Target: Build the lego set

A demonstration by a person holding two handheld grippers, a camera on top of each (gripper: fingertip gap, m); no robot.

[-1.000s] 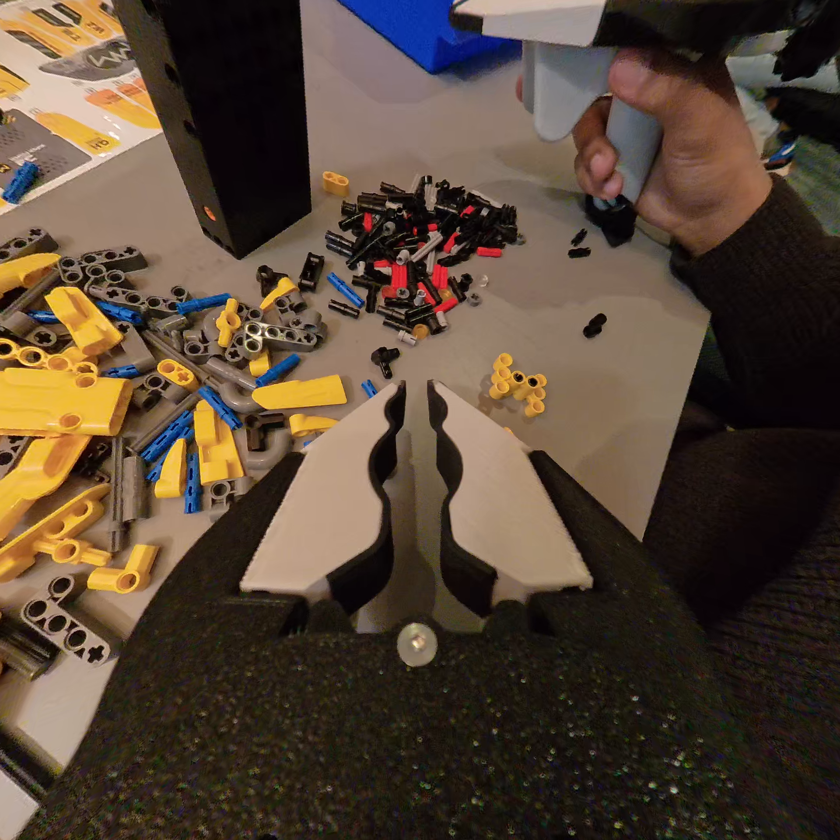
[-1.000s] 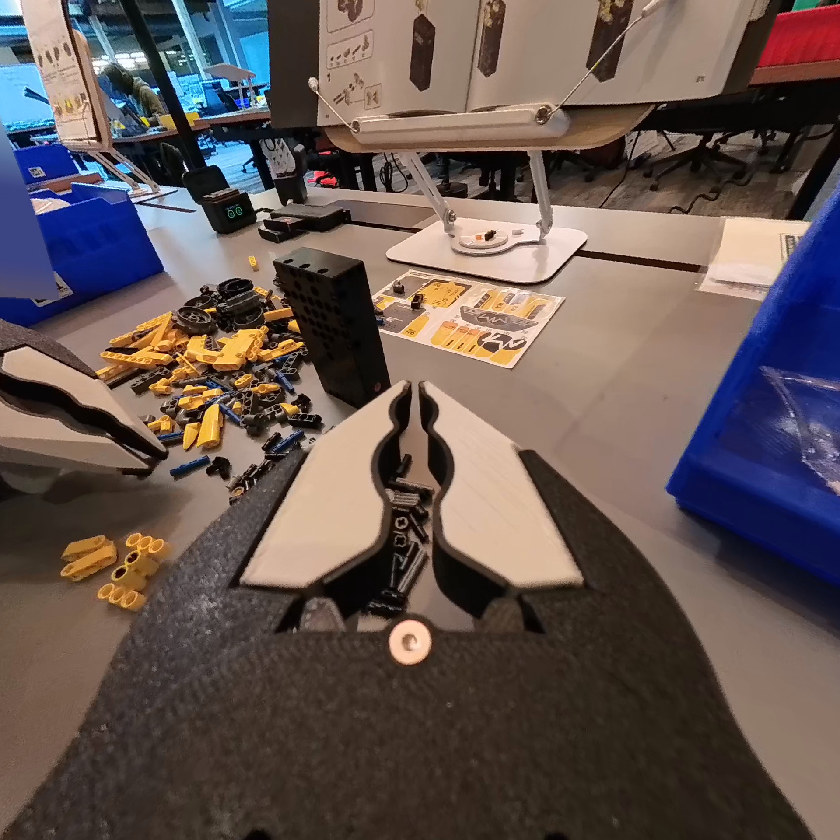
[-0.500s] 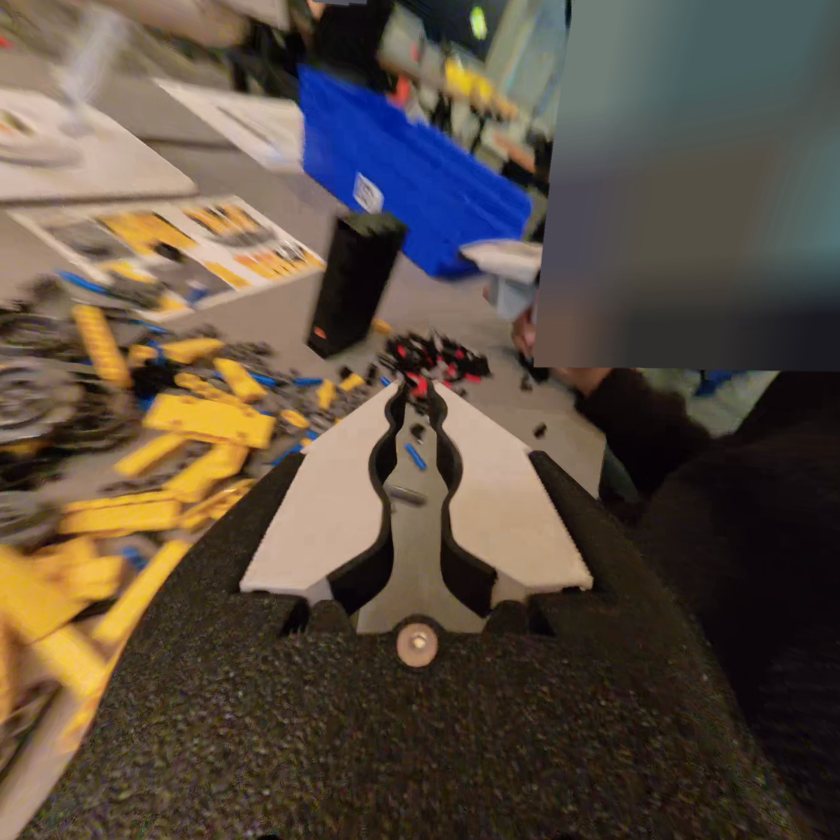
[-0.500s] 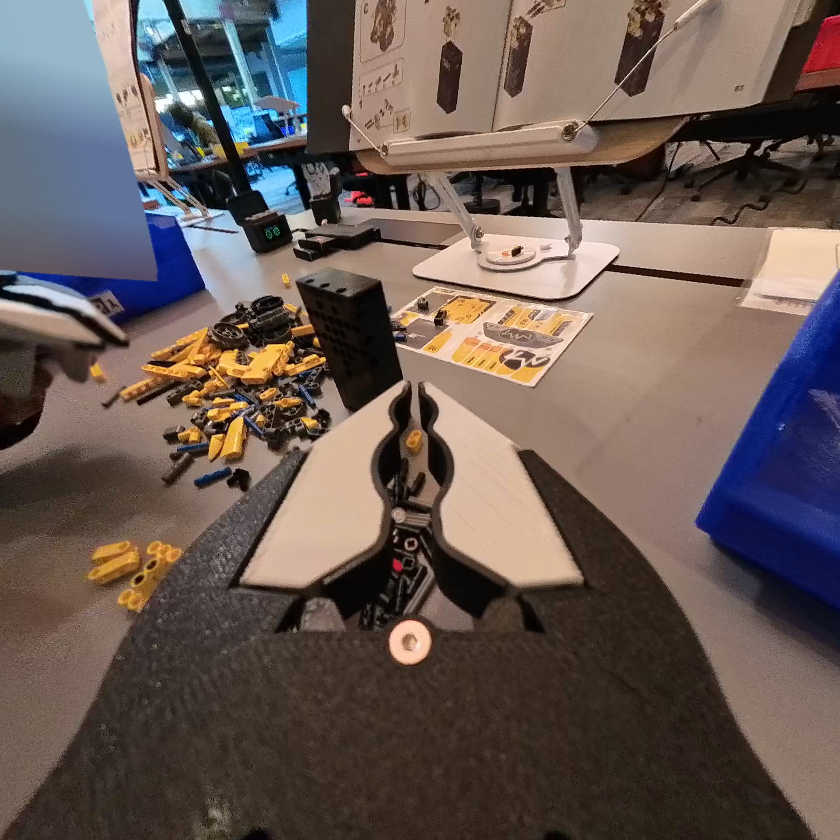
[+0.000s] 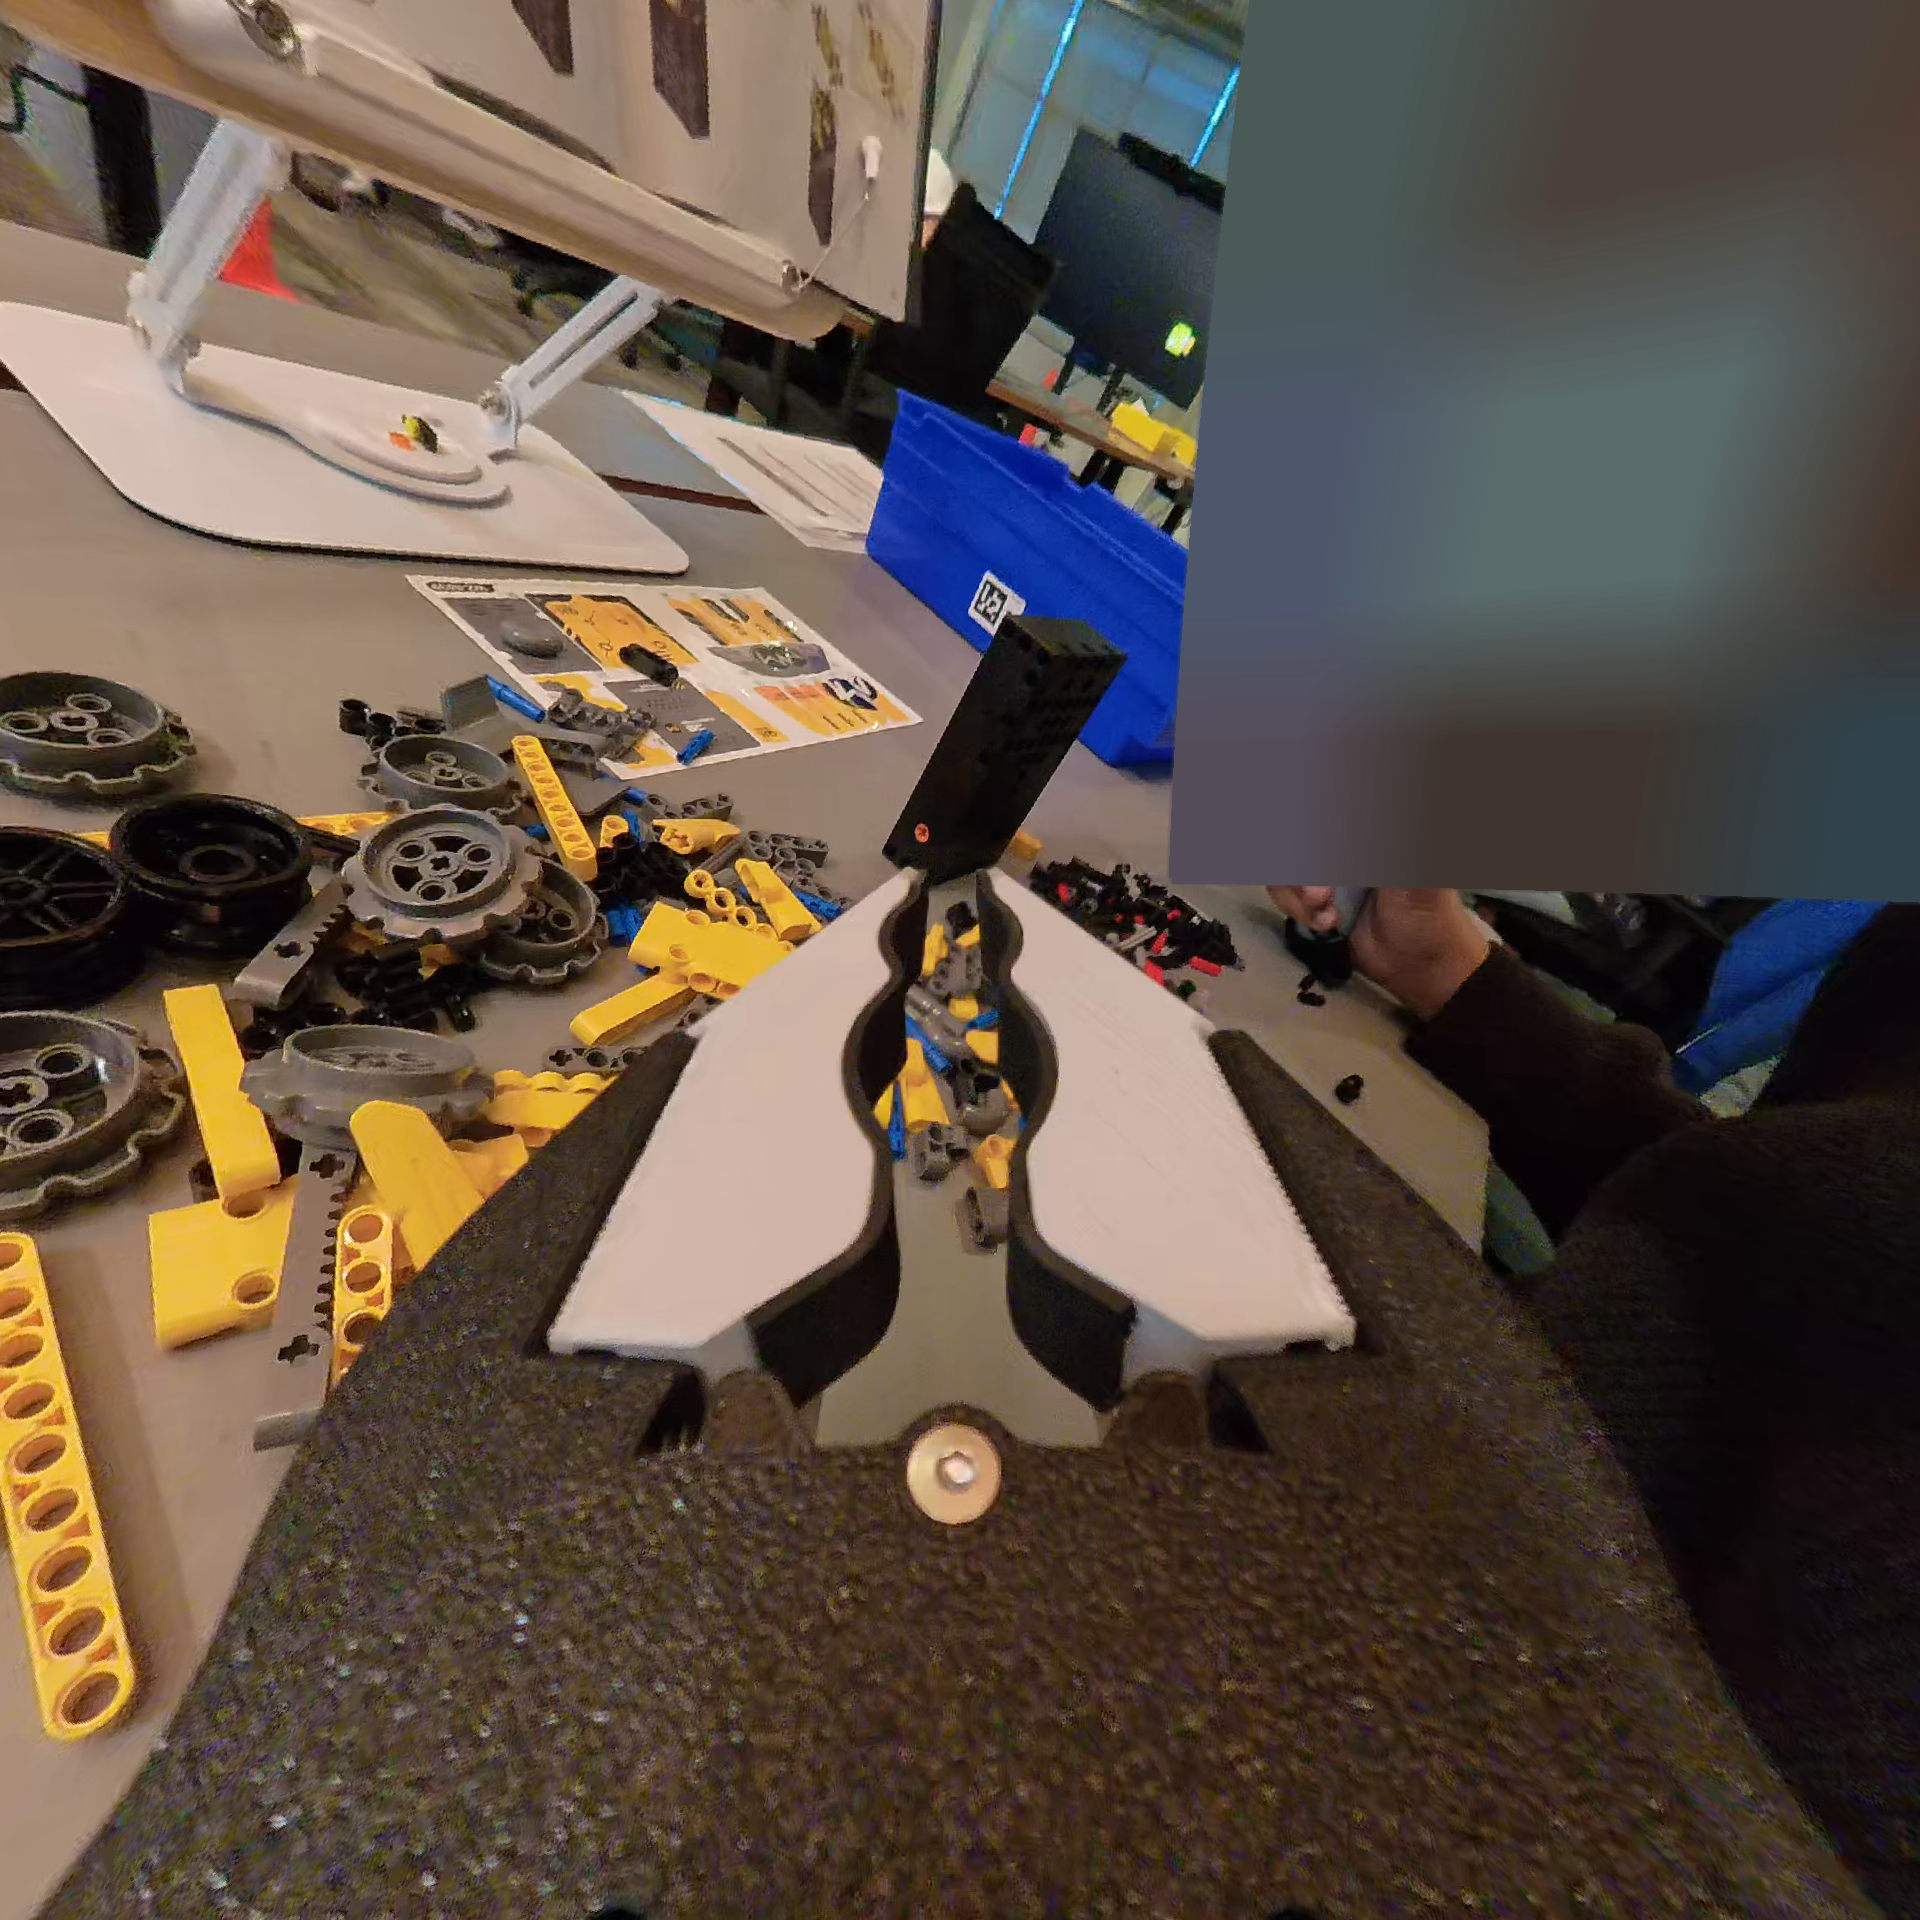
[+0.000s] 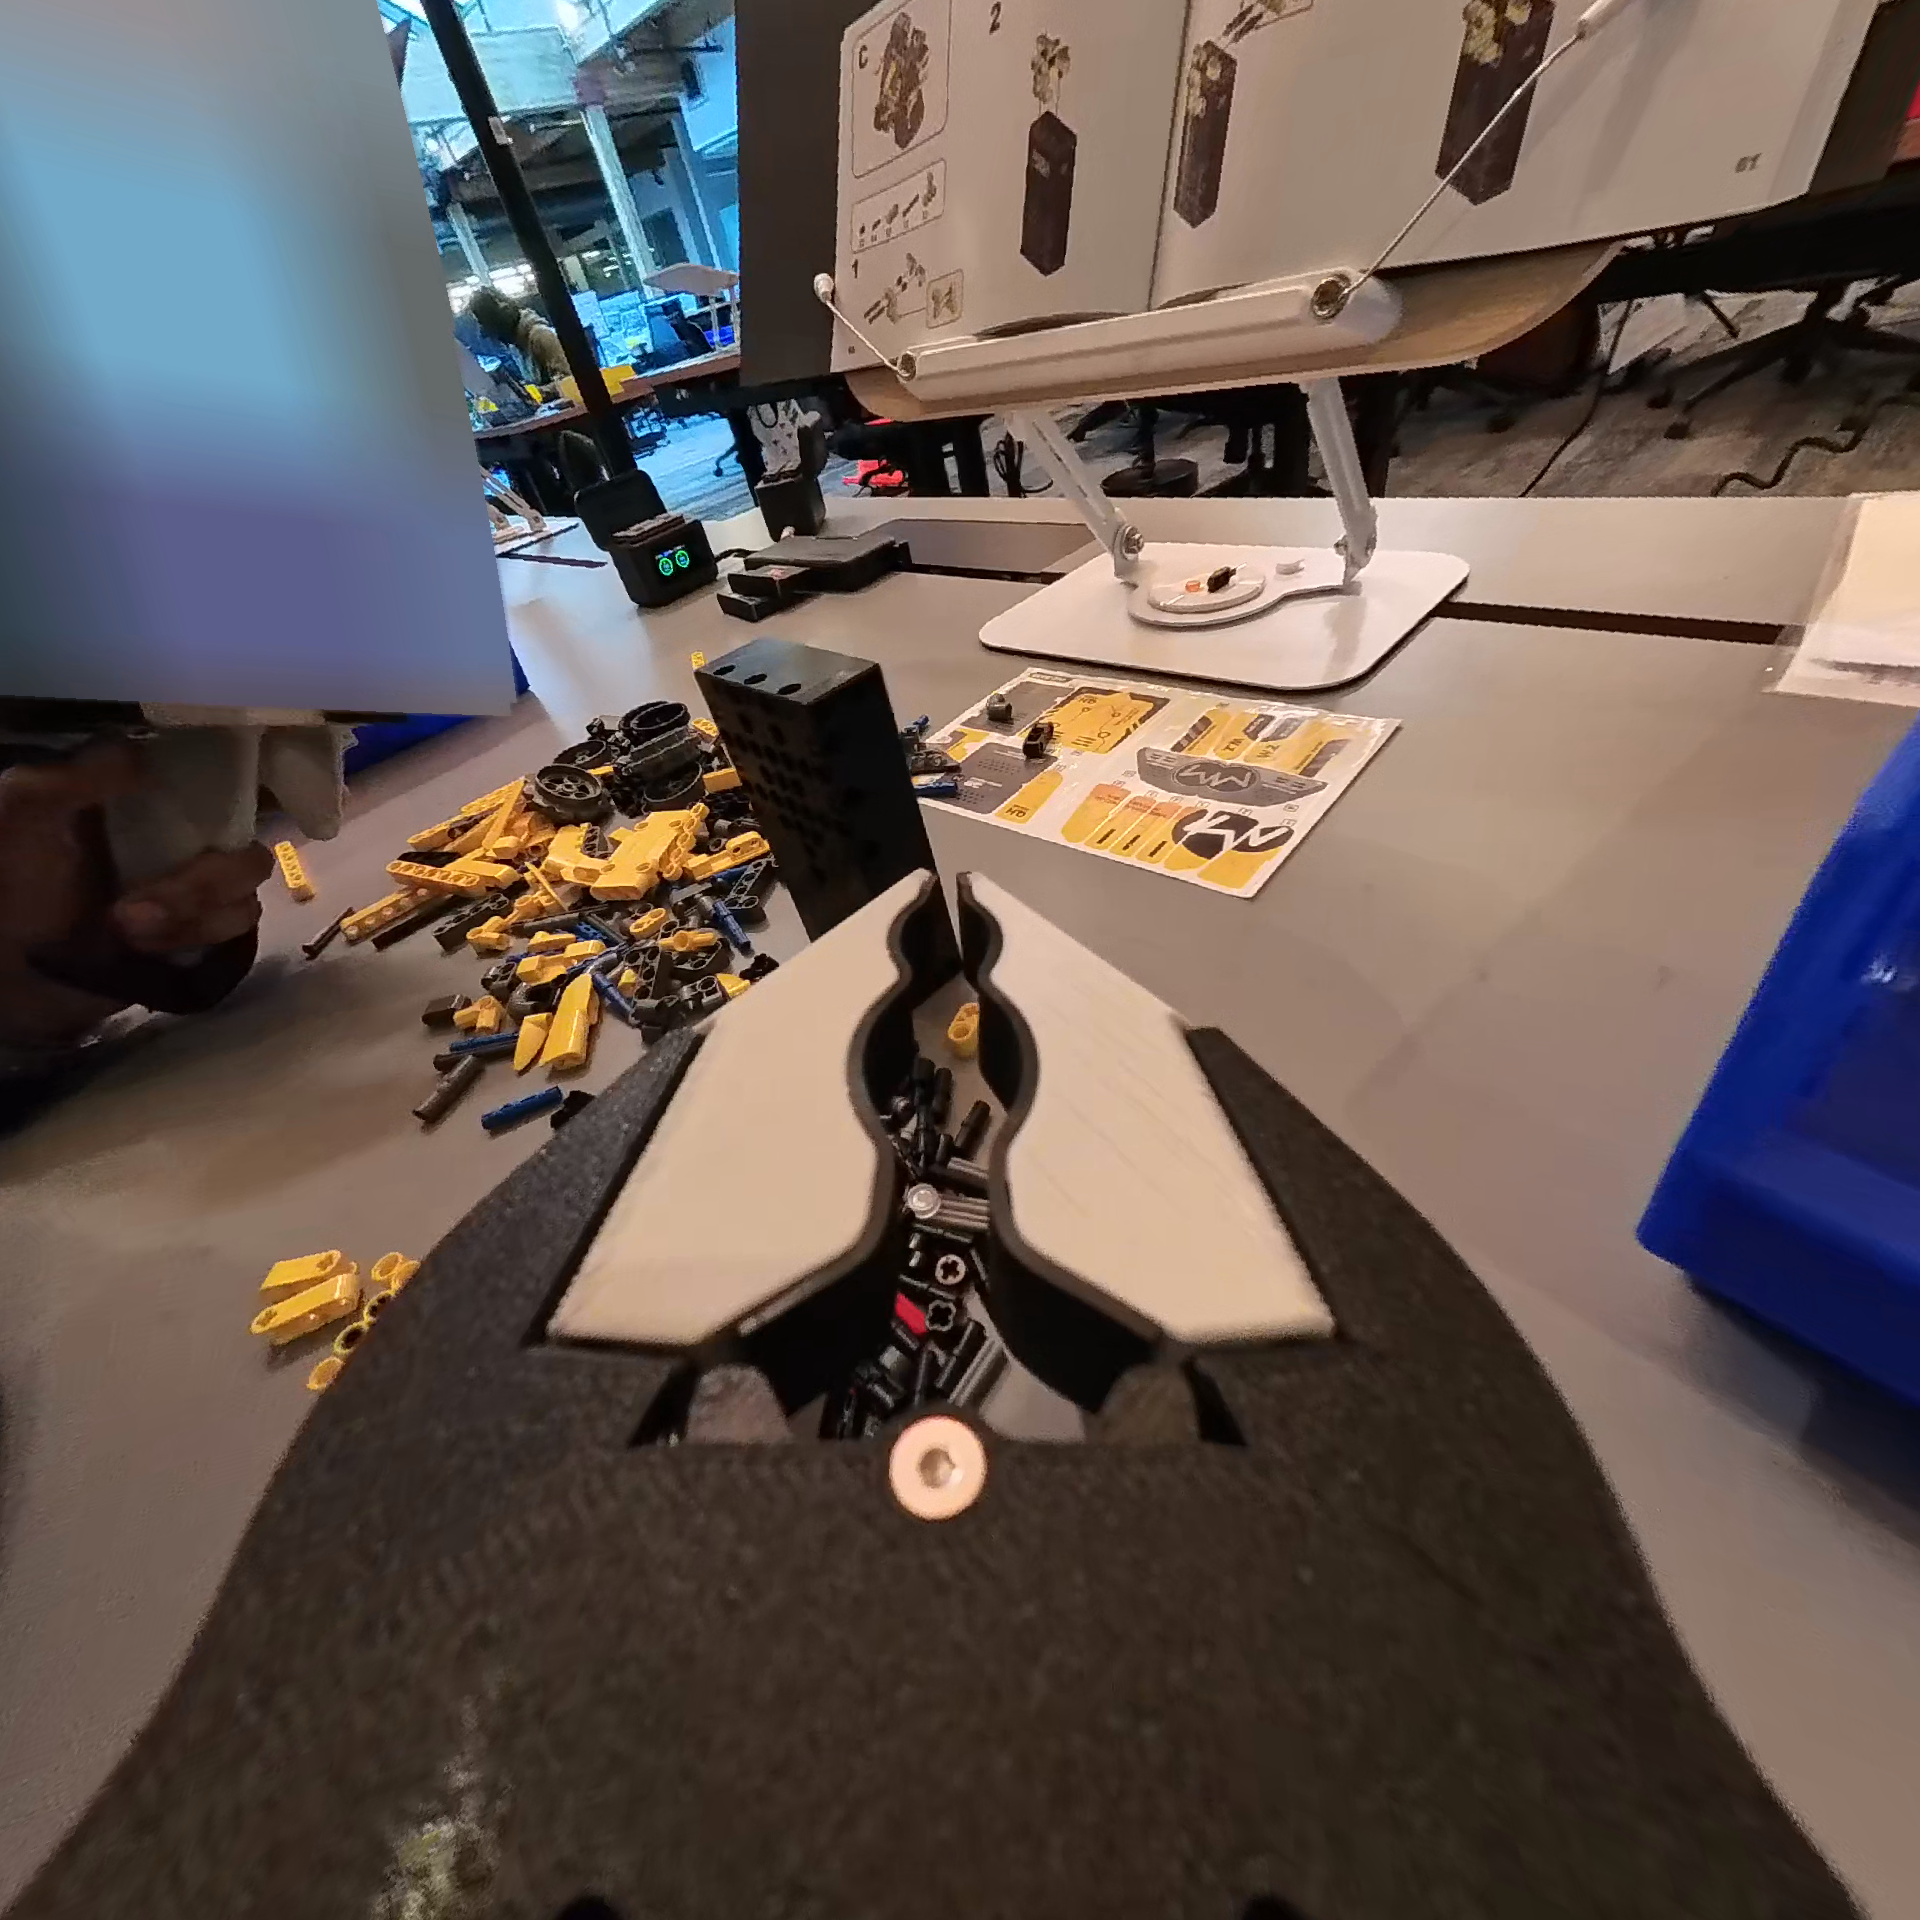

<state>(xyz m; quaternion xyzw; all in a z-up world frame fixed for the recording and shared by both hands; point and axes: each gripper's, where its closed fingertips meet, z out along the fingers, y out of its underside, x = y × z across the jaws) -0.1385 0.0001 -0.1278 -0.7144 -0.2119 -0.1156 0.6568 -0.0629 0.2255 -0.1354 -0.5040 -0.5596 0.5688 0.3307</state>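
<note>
Hovering both: your left gripper sat over the yellow parts pile, right gripper over the black pin heap; jaws nearly closed, gripping nothing.

Loose parts crowd the table left of the upright black block. Bare room lies right of it, between the sticker sheet and the blue bin.

grey table, office chairs behind
</note>
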